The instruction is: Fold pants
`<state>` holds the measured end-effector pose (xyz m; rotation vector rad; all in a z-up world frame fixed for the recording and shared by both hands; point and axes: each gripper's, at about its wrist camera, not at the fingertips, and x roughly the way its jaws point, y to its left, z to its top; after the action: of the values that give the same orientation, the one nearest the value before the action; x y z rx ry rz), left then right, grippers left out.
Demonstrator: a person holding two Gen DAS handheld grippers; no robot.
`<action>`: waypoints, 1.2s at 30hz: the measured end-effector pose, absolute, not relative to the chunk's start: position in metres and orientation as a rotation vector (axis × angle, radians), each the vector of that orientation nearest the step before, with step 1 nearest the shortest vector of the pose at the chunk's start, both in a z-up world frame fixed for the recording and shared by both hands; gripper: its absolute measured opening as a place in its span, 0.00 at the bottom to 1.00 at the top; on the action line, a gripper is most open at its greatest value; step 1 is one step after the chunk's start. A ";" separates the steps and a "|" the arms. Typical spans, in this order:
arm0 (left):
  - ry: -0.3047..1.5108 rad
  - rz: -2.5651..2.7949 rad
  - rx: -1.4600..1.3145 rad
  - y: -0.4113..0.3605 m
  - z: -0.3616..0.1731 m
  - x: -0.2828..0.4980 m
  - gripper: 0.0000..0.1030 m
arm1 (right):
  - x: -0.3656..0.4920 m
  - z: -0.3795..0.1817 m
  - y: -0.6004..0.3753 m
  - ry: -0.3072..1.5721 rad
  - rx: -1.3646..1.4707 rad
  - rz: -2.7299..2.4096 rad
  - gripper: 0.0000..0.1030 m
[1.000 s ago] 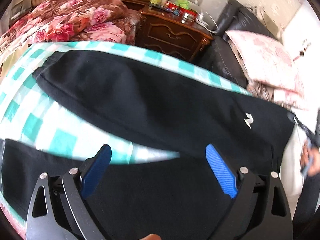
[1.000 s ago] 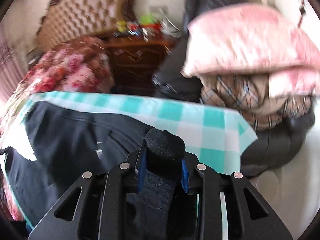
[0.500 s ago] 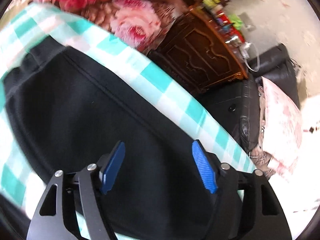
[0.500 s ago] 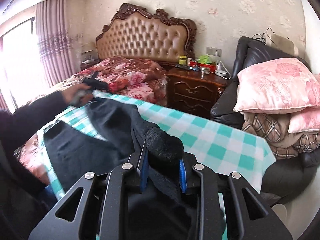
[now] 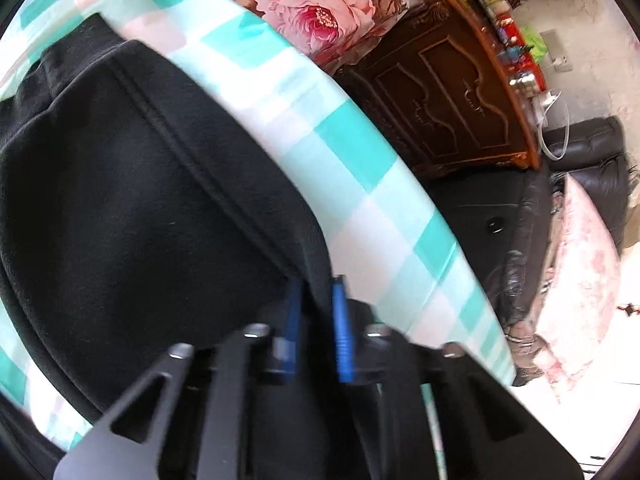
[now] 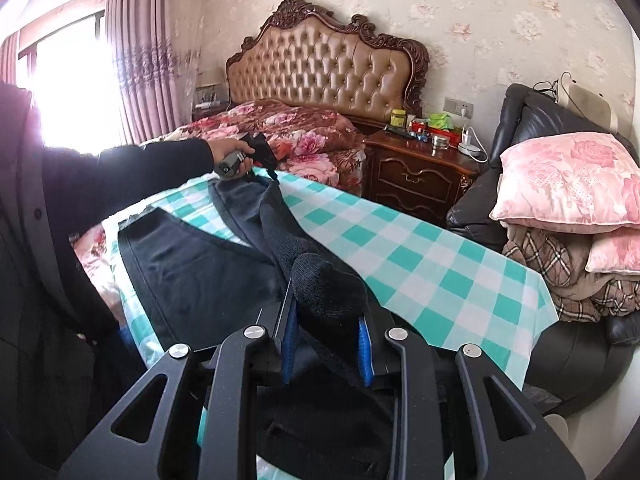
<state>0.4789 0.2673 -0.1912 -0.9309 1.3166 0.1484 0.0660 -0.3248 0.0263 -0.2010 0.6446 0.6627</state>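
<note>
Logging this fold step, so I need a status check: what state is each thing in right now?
left tool: shut on pants edge
right tool: shut on bunched pants cuff
pants: partly lifted, stretched between both tools
checked cloth: spread flat
nightstand: doors closed

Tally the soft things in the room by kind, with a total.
Black pants: 1
Checked tablecloth: 1
Pink floral pillows: 2
Plaid blanket: 1
Floral quilt on the bed: 1
Total: 6
</note>
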 end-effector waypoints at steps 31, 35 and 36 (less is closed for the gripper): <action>1.000 0.071 -1.083 0.283 -0.182 0.049 0.18 | 0.003 -0.123 -0.468 1.006 0.860 0.197 0.68; 0.984 0.060 -1.093 0.285 -0.179 0.050 0.20 | 0.005 -0.131 -0.469 1.066 0.866 0.110 0.68; 0.982 0.057 -1.096 0.286 -0.179 0.048 0.20 | 0.005 -0.133 -0.468 1.078 0.866 0.100 0.68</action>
<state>0.0484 0.2862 -0.1790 -1.0959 0.9822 0.0574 0.0054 -0.4682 -0.1331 0.8659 1.0784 0.0995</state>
